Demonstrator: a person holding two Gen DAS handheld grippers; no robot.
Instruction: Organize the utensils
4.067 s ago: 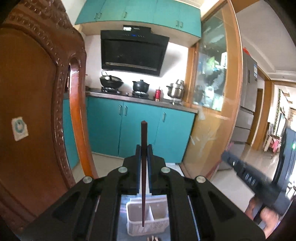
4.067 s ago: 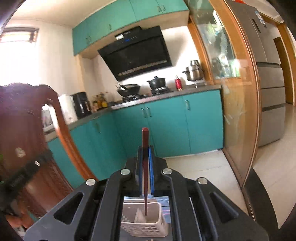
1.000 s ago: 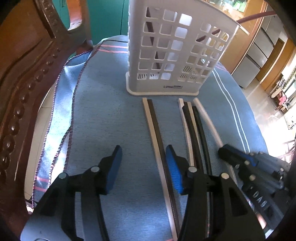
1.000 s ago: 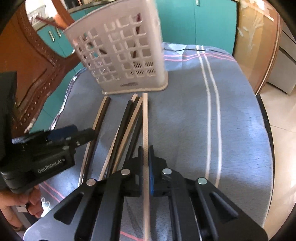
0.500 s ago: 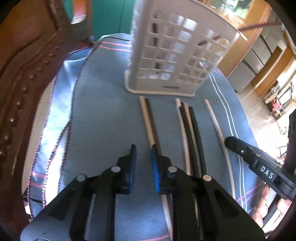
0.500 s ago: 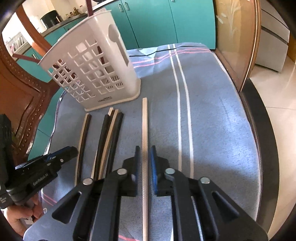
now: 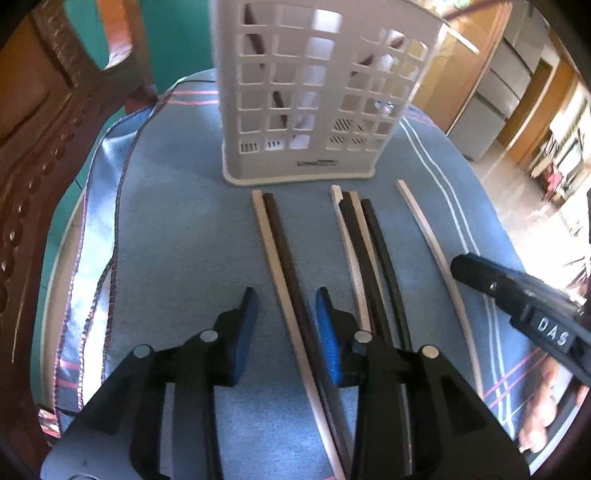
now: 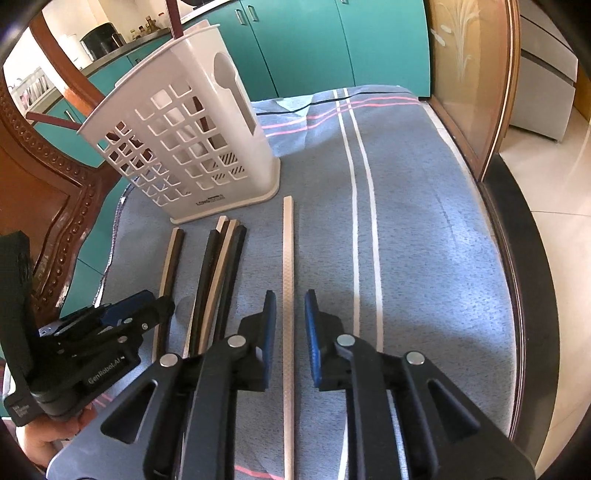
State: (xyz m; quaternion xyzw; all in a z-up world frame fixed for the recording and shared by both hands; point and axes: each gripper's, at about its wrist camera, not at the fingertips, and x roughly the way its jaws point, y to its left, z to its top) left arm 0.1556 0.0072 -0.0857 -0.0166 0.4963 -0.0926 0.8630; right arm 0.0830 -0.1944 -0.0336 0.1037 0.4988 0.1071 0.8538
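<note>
Left gripper [image 7: 284, 317] low over the blue cloth [image 7: 177, 229], fingers apart, straddling the left pair of chopsticks: one pale chopstick [image 7: 275, 251] and one dark chopstick [image 7: 291, 254] lying side by side, touching. Blue pads [image 7: 246, 325] clear of both sticks, nothing clamped.

Right gripper [image 8: 290, 325] also low, fingers apart, straddling a single pale chopstick [image 8: 288, 277] that lies apart from the rest, to their right. Stick runs straight between the fingers, gap visible on each side, no grip. Same stick in the left wrist view: [image 7: 432, 243], with the right gripper's black body [image 7: 517, 291] just beside it.

Middle bundle [image 7: 365, 251]: four chopsticks, pale and dark alternating, packed together, between the left pair and the lone stick. Same bundle in the right wrist view [image 8: 218, 273]; left gripper [image 8: 140, 314] just left of it there.

White slotted basket [image 7: 317, 92] upright on the cloth, just beyond the far ends of all the sticks, not touching them. Reddish-brown chopsticks [image 8: 173, 18] standing in it, tops poking above the rim; second one [image 8: 51, 120] leaning out the left side.

Carved wooden chair back [image 7: 40, 140] to the left of the table. Teal cabinets [image 8: 332, 37] behind.
</note>
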